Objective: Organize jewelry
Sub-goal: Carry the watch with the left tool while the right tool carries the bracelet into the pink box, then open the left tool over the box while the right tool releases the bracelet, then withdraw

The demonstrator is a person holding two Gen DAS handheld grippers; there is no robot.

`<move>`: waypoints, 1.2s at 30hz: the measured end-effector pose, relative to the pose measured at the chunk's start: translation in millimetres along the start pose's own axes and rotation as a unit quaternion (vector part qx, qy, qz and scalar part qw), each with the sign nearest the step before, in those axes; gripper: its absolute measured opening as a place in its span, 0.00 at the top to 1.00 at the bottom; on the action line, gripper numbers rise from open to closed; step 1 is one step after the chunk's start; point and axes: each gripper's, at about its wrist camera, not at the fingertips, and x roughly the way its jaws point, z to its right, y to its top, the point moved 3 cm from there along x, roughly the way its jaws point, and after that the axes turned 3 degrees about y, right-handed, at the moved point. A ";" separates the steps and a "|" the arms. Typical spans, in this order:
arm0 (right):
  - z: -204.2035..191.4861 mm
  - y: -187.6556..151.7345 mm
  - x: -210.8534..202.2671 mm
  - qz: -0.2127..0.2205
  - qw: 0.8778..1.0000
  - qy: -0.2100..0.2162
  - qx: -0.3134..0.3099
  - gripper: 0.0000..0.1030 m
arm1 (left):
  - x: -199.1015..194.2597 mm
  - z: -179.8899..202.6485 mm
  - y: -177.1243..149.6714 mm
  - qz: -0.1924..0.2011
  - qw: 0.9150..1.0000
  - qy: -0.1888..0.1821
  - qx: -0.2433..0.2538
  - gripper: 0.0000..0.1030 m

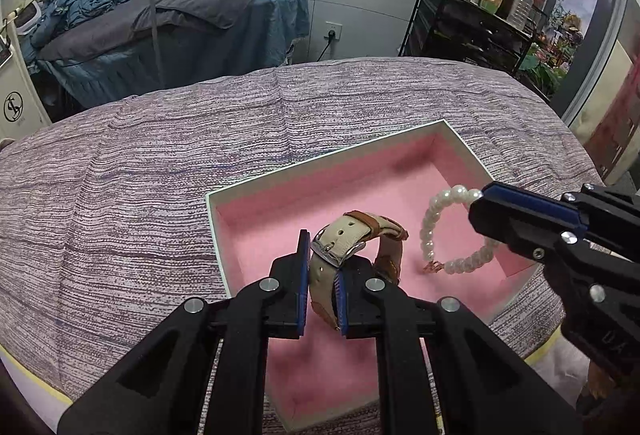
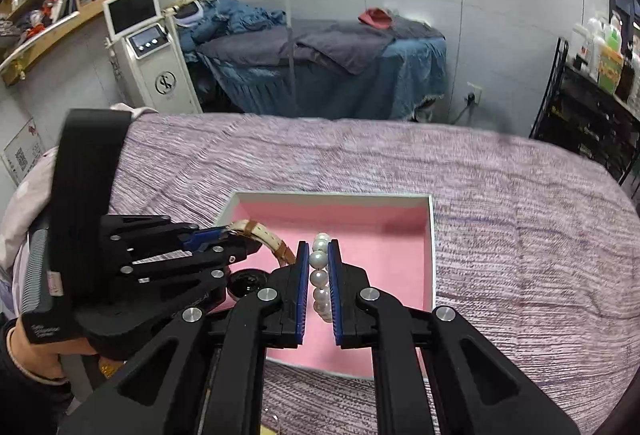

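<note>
At the lower centre of the left wrist view, our left gripper (image 1: 323,275) is pinching the strap of a wristwatch (image 1: 352,247), its two blue-faced fingers (image 1: 303,283) pressed against the cream and tan band just beside the silver buckle. We hold the watch over the pink lining of a shallow white-walled box (image 1: 328,159), which sits on a purple striped cloth (image 1: 140,171) that fills the middle of the frame.

Toward the right edge of that same view, our right gripper (image 1: 480,203) comes in from the side and grips a pearl bracelet (image 1: 430,227). The loop of pearls hangs below its fingertips, and the small clasp end touches or nearly touches the pink lining; we cannot tell which.

From the right wrist view, at lower centre, the right gripper (image 2: 319,275) has its blue fingers (image 2: 335,287) closed on a row of pearls of the pearl bracelet (image 2: 319,277), above the pink floor of the box (image 2: 431,255). At the left of this frame we see the left gripper (image 2: 224,239) holding the wristwatch (image 2: 264,239), whose band curves out past its fingertips, with the dark watch face lower down just beside it. Both pieces of jewelry are within the outline of the box, near each other but apart.

In the upper part of both frames stands a bed with blue and grey covers (image 2: 320,55).
</note>
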 end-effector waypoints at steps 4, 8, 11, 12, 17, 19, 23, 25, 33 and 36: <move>5.6 -8.9 15.8 -0.015 1.000 -0.017 0.008 0.91 | 13.3 3.5 -3.8 -0.007 1.000 0.015 0.006 0.89; 8.2 -18.6 21.3 -0.019 0.999 -0.035 -0.003 0.91 | 20.7 4.8 -7.7 -0.007 0.999 0.029 0.017 0.89; 9.4 -22.9 23.8 -0.019 0.999 -0.039 -0.006 0.91 | 18.8 6.8 -8.8 -0.003 0.999 0.026 0.027 0.89; 11.1 -24.2 23.9 -0.019 0.999 -0.040 -0.004 0.91 | 18.4 7.9 -8.9 -0.003 0.999 0.027 0.032 0.88; 11.3 -29.0 18.7 -0.009 0.999 -0.042 -0.003 0.89 | 9.6 11.4 -10.4 0.009 0.998 0.043 0.055 0.74; 11.2 -27.6 11.0 0.003 0.999 -0.045 -0.004 0.80 | 1.8 9.8 -10.7 0.017 0.997 0.054 0.056 0.57; 15.2 -23.3 -10.1 0.033 0.998 -0.045 0.018 0.62 | -26.0 4.9 -11.9 0.065 0.995 0.064 0.050 0.23; 15.4 -22.3 -21.1 0.045 0.997 -0.054 0.020 0.52 | -41.7 2.4 -12.7 0.085 0.993 0.069 0.043 0.17; 11.2 -42.9 -53.0 0.062 0.995 -0.071 0.018 0.31 | -87.8 4.0 -40.2 0.125 0.988 0.078 0.050 0.06; 11.6 -59.8 -56.2 0.052 0.996 -0.071 0.026 0.29 | -97.3 6.7 -60.6 0.122 0.989 0.070 0.055 0.06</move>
